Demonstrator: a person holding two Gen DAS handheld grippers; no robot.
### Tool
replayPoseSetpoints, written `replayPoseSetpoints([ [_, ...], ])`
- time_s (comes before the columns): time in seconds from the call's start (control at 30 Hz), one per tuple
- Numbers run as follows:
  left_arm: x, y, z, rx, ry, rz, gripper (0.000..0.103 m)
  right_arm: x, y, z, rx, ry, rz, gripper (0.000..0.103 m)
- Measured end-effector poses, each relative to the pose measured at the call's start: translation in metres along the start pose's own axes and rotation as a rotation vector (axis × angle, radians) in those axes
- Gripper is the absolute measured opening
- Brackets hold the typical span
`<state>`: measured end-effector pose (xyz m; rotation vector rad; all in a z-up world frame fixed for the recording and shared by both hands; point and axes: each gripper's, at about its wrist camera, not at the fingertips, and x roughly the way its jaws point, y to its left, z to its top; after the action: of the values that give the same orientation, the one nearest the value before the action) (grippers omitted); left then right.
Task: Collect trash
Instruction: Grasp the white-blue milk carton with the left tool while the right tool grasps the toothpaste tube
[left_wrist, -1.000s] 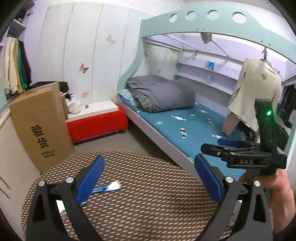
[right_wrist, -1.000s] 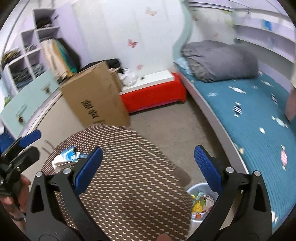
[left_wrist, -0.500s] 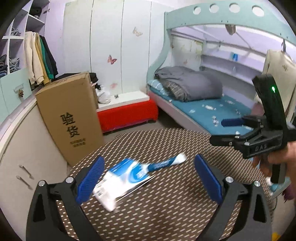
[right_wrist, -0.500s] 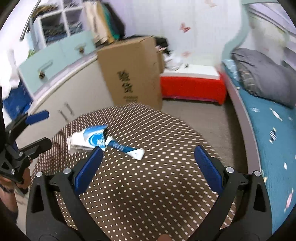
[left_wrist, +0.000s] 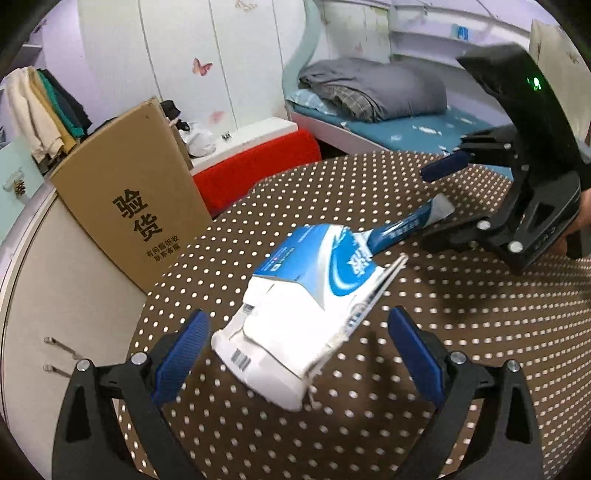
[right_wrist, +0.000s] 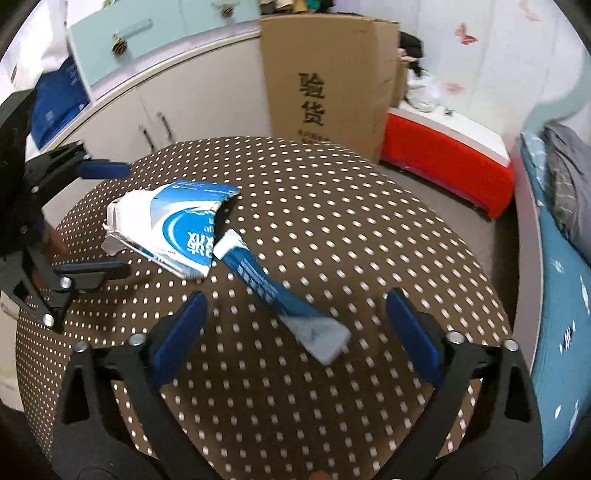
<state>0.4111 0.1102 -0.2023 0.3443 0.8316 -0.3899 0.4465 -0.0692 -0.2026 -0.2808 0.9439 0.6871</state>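
Observation:
A torn white-and-blue carton (left_wrist: 306, 295) lies on the round brown dotted table (left_wrist: 461, 369), with a blue toothpaste tube (left_wrist: 402, 225) sticking out from under its far end. My left gripper (left_wrist: 299, 343) is open, its blue pads on either side of the carton's near end without touching it. In the right wrist view the carton (right_wrist: 177, 221) lies at the left and the tube (right_wrist: 258, 277) runs toward me. My right gripper (right_wrist: 297, 325) is closing; the tube's flat white end lies between its jaws, untouched by the pads.
A tall cardboard box (left_wrist: 129, 206) stands against a white cabinet (right_wrist: 166, 99) beyond the table. A red bench (left_wrist: 258, 166) and a bed with a grey duvet (left_wrist: 369, 92) lie further back. The two grippers face each other across the trash.
Both grippers have come down toward the table from opposite sides. The carton and tube, small and off to the side before, now lie between the jaws.

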Motion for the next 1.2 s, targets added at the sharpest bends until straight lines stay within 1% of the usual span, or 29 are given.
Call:
replayPoseSetpoints([
  [0.07, 0.009, 0.001, 0.002, 0.011, 0.007, -0.016, 0.095, 0.004, 0.002, 0.004, -0.013, -0.002, -0.010, 0.051],
  [0.13, 0.018, 0.001, 0.005, 0.015, 0.019, -0.042, 0.095, 0.005, 0.007, 0.005, -0.029, -0.007, -0.031, 0.040],
  [0.17, 0.020, 0.000, 0.006, 0.013, 0.022, -0.058, 0.090, 0.004, 0.008, 0.004, -0.028, -0.007, -0.039, 0.031],
  [0.2, 0.023, -0.002, 0.007, 0.013, 0.030, -0.075, 0.080, 0.003, 0.008, 0.002, -0.019, -0.009, -0.039, 0.026],
  [0.23, 0.024, -0.005, 0.008, 0.021, 0.032, -0.072, 0.080, 0.000, 0.007, -0.003, 0.001, -0.013, -0.037, 0.023],
  [0.27, 0.024, -0.008, 0.008, 0.028, 0.033, -0.066, 0.077, -0.003, 0.005, -0.007, 0.017, -0.015, -0.043, 0.017],
  [0.3, 0.022, -0.012, 0.009, 0.030, 0.034, -0.065, 0.073, -0.007, 0.003, -0.013, 0.035, -0.018, -0.052, 0.015],
  [0.4, 0.016, -0.020, 0.009, -0.003, 0.026, -0.094, 0.064, -0.022, -0.007, -0.033, 0.117, -0.031, -0.077, 0.013],
  [0.47, 0.012, -0.024, 0.007, -0.035, 0.020, -0.100, 0.061, -0.034, -0.013, -0.050, 0.172, -0.045, -0.078, 0.012],
  [0.6, 0.002, -0.030, 0.002, -0.137, 0.000, -0.157, 0.057, -0.059, -0.020, -0.085, 0.259, -0.067, -0.082, 0.012],
  [0.67, -0.004, -0.040, -0.002, -0.161, -0.005, -0.163, 0.056, -0.071, -0.021, -0.102, 0.288, -0.074, -0.086, 0.012],
  [0.77, -0.010, -0.054, -0.007, -0.169, -0.015, -0.166, 0.056, -0.082, -0.021, -0.118, 0.311, -0.082, -0.099, 0.012],
  [0.9, -0.024, -0.073, -0.009, -0.208, -0.043, -0.186, 0.056, -0.102, -0.023, -0.137, 0.356, -0.121, -0.099, 0.012],
  [1.03, -0.040, -0.089, 0.000, -0.235, -0.083, -0.204, 0.056, -0.126, -0.026, -0.151, 0.388, -0.174, -0.111, 0.012],
  [1.2, -0.055, -0.108, 0.022, -0.284, -0.132, -0.241, 0.056, -0.164, -0.032, -0.158, 0.413, -0.258, -0.144, 0.012],
])
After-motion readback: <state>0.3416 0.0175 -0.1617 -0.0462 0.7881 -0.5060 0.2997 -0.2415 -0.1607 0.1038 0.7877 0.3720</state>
